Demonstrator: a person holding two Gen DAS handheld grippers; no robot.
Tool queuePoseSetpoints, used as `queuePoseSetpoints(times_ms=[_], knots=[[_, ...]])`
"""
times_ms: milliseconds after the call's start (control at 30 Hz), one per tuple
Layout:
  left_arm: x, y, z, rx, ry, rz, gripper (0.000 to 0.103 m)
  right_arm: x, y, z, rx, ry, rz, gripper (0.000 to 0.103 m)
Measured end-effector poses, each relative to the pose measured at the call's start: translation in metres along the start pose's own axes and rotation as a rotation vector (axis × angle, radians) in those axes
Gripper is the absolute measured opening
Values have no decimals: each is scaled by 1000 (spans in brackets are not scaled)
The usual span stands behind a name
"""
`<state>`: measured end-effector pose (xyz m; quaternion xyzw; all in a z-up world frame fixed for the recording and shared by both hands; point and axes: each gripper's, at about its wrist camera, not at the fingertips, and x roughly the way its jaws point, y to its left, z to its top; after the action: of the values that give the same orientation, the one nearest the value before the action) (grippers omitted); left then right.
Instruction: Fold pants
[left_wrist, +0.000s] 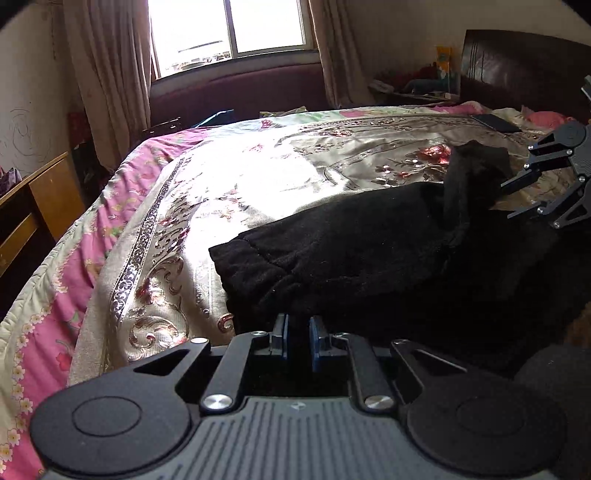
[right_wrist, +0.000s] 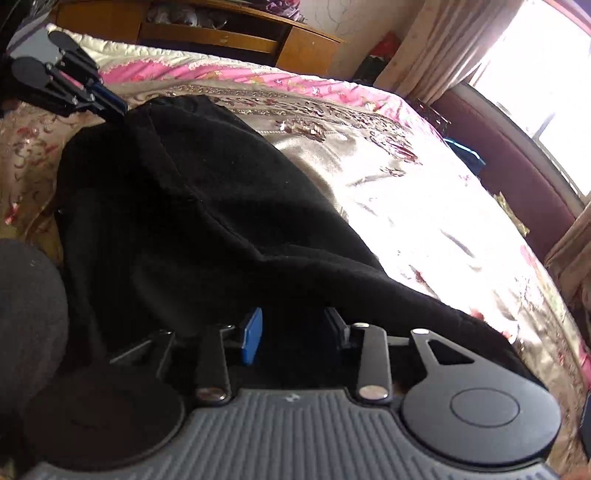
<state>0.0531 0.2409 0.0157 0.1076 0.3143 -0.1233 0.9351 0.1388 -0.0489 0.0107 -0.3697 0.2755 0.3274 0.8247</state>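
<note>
While left claw (left_wrist: 298, 334) pinches black pants (left_wrist: 369, 251), right claw (right_wrist: 293, 330) gapes.

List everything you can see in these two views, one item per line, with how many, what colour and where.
pants: one, black, heaped on the bed
bedspread: one, gold floral with pink border, covering the bed
headboard: one, dark brown, far end of the bed
window: one, bright, back wall
curtains: two, beige, either side of the window
bench: one, maroon, under the window
cabinet: one, yellow-brown wood, beside the bed
left gripper: one, black with blue pads, fingers closed on the pants' edge
right gripper: one, black with blue pads, fingers apart, pants fabric between them
</note>
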Motion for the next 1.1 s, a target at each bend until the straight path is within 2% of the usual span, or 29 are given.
queuePoseSetpoints(times_ms=[67,267,367,433,500,533,567,633,767,900,1100], knots=[[6,-5,2,45,17,3,29,16,-9,4,-89,3,-46,40],[30,-20,-4,181,91,0,37,58,-32,19,-305,46,-47,48],[30,-25,-3,208,99,-4,43,77,-38,29,-390,90,2,52],[26,-23,0,190,83,-23,46,91,-41,36,-412,116,41,49],[25,-23,2,193,68,-37,47,100,-43,38,-405,143,48,38],[25,-25,3,214,65,-39,48,104,-44,40,-388,158,43,16],[24,-26,2,242,62,-36,48,107,-45,41,-364,180,39,4],[19,-26,0,260,60,-33,49,105,-47,40,-321,202,41,4],[4,-23,-5,246,31,-14,52,75,-52,34,-185,211,28,3],[9,-41,-11,355,0,23,57,47,-51,31,-108,221,32,3],[49,-63,-10,580,-9,104,60,12,-42,28,-54,222,43,3]])
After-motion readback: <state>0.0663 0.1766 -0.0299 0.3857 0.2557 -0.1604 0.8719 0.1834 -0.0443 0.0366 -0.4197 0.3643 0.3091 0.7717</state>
